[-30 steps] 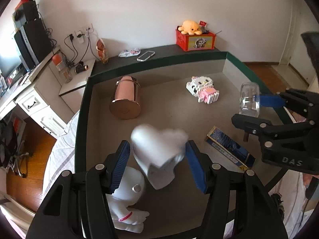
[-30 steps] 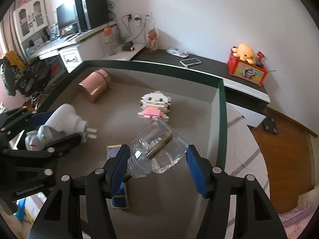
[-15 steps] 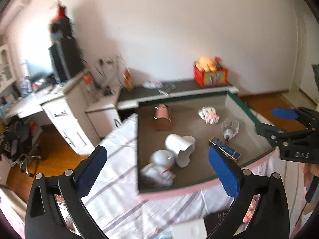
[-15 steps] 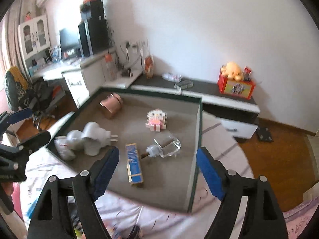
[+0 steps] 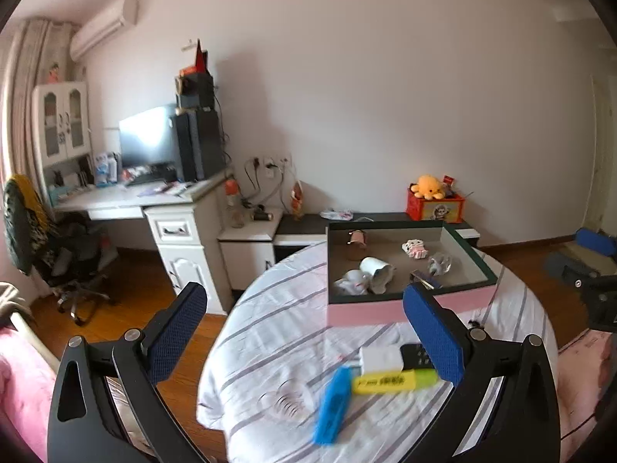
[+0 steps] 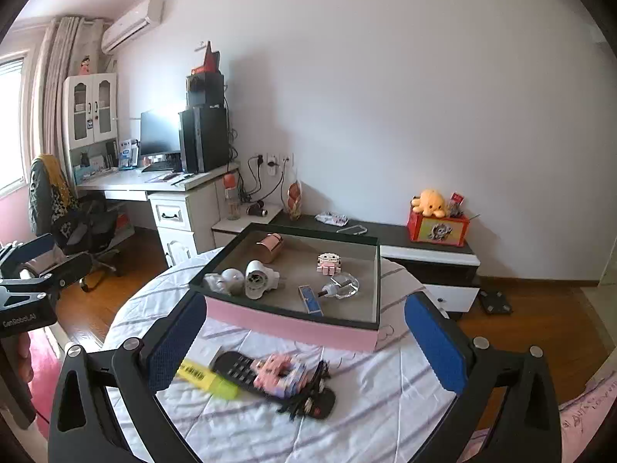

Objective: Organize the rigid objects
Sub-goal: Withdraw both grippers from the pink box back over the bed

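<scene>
A pink-sided box with a green rim [image 5: 408, 310] [image 6: 289, 326] stands on a round table. In it lie a white heart-shaped plug light [image 5: 377, 269] [image 6: 259, 278], a white figurine [image 5: 351, 281] [image 6: 225, 281], a rose-gold cup [image 5: 356, 240] [image 6: 270, 247], a pink-white block toy [image 5: 414, 249] [image 6: 329, 263], a clear glass bottle [image 5: 439, 263] [image 6: 343, 285] and a blue flat box [image 5: 424, 279] [image 6: 309, 299]. My left gripper [image 5: 304, 332] and my right gripper [image 6: 304, 339] are both wide open and empty, held back above the table's near side.
On the striped tablecloth [image 6: 366, 416] near me lie a black remote [image 6: 270, 384], a yellow highlighter [image 5: 393, 381] [image 6: 204, 378], a blue object [image 5: 331, 409], a white box [image 5: 380, 357] and a pink block toy [image 6: 277, 374]. A desk, chair and low cabinet stand beyond.
Both grippers let go of the plug light and the glass bottle, which now lie in the box. Both opened wide and pulled far back from the box.
</scene>
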The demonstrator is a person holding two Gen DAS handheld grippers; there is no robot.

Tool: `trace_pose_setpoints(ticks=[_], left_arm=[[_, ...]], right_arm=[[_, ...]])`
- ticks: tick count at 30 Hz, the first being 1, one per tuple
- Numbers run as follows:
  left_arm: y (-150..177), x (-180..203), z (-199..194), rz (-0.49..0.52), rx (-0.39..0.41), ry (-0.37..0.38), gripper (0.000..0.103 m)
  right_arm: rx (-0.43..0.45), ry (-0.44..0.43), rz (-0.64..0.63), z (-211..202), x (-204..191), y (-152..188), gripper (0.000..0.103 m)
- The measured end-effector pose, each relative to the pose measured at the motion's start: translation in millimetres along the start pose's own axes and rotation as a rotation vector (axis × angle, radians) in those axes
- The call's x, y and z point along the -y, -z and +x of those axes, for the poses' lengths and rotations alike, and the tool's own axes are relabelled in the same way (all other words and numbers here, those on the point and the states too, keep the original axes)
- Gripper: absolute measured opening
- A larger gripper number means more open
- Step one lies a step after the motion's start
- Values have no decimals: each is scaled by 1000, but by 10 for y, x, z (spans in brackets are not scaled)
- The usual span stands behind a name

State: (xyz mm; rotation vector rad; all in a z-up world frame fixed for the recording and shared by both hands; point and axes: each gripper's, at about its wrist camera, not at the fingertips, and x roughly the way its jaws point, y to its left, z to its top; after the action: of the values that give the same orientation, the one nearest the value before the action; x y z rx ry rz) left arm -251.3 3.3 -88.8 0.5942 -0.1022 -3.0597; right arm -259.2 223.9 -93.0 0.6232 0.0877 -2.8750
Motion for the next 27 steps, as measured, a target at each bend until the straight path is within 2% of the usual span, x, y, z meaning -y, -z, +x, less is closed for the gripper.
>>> trace_pose_setpoints(ticks=[3, 9, 17, 27], left_arm=[[70, -15, -185, 24, 14, -2, 103], [149, -113, -436, -20, 47, 37, 103], [213, -49, -553, 15, 51, 24, 103], [243, 22, -572, 26, 38, 55, 103]], right_arm=[[11, 10, 6, -162, -76, 113, 103], [24, 4, 26, -393, -143, 237, 103], [20, 20, 27, -524, -209, 301, 103], [-2, 26, 28, -532, -232, 364, 103]])
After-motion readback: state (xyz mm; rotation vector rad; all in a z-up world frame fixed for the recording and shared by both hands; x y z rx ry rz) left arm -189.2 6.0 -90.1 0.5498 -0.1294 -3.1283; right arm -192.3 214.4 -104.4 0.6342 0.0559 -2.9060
